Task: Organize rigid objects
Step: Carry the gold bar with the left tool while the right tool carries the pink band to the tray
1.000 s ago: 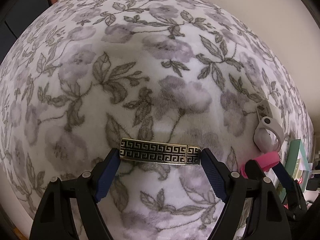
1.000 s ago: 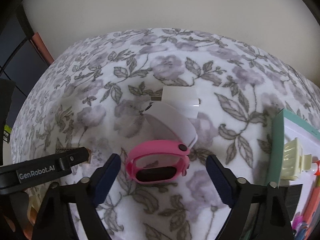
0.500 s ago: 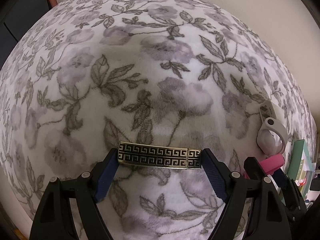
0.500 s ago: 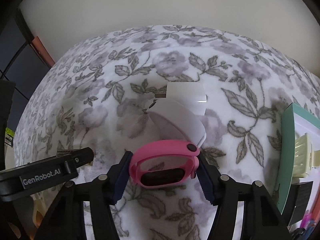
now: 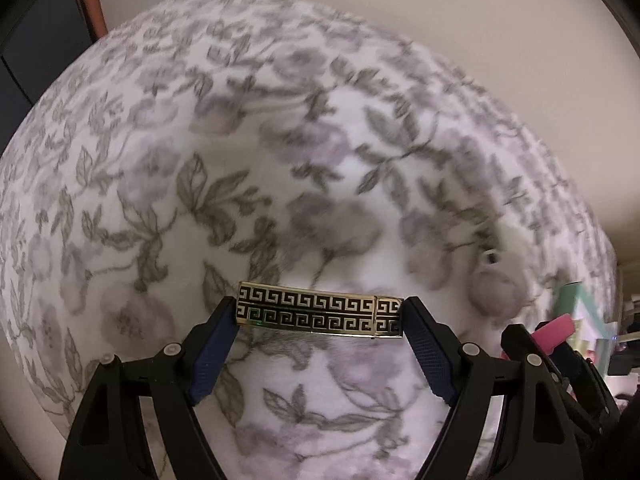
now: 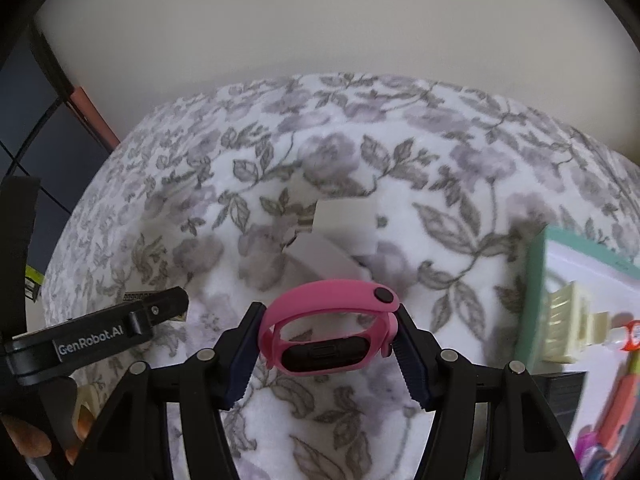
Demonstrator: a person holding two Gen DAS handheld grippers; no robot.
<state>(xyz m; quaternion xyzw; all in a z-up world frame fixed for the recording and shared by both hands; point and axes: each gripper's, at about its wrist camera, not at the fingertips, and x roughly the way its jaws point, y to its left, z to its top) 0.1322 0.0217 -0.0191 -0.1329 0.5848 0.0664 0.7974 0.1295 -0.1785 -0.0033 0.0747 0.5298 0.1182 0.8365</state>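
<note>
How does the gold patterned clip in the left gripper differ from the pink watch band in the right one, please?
The gold clip is a flat, straight bar with a black key pattern; the pink band is a plain closed loop holding a dark screen. The clip looks metallic and shiny, the band matte. Both are gripped at their ends between fingers, above the floral cloth.

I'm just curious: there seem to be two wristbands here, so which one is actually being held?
The pink wristband, clamped between the right tool's blue pads. The white wristband lies loose on the floral blanket behind it, touched by neither tool.
</note>
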